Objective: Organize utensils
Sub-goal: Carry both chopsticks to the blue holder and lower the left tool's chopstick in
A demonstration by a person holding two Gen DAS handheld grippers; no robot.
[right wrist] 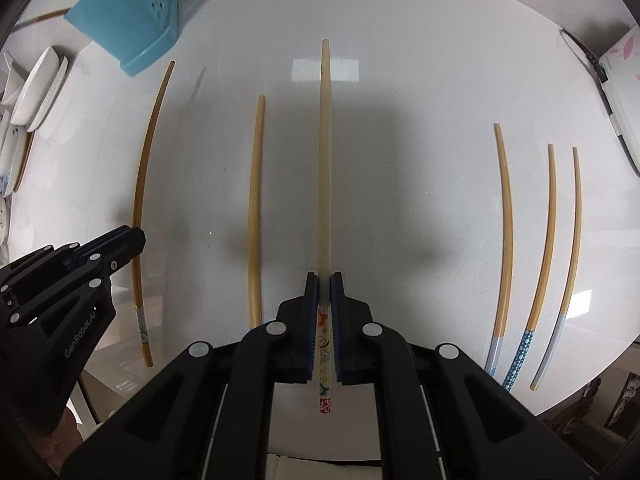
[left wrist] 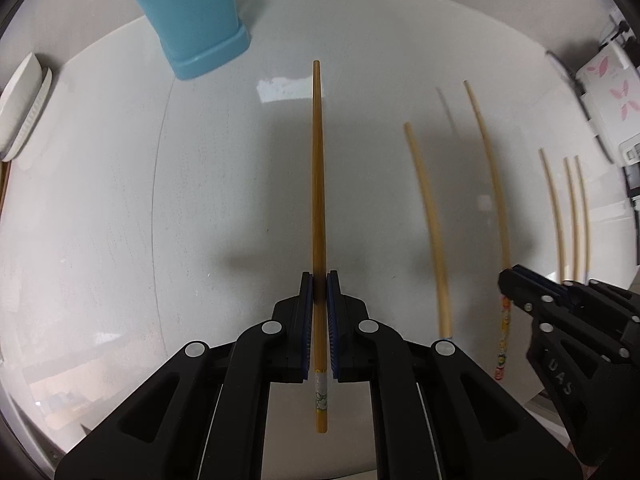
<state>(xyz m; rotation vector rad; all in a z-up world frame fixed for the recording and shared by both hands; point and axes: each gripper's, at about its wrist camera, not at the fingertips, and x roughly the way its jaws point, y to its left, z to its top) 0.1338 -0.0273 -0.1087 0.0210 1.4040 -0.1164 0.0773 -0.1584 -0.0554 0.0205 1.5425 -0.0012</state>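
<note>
Left gripper (left wrist: 319,280): a darker brown bamboo chopstick (left wrist: 318,184) is being clenched between the blue pads, above the worktop.
Right gripper (right wrist: 324,280): a pale bamboo chopstick with a painted end (right wrist: 325,160) is being grasped.
White round worktop (right wrist: 400,100): four more chopsticks are lying there, one (right wrist: 255,216) between the held ones, three (right wrist: 544,256) at right.
Light blue plastic holder (left wrist: 192,16): it is standing at the far left edge.

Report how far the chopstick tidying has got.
Done: nothing visibly stowed in the blue perforated plastic holder. In hand: left gripper clamps a dark bamboo chopstick; right gripper clamps a pale patterned chopstick. Left: four bamboo chopsticks on the white table.
</note>
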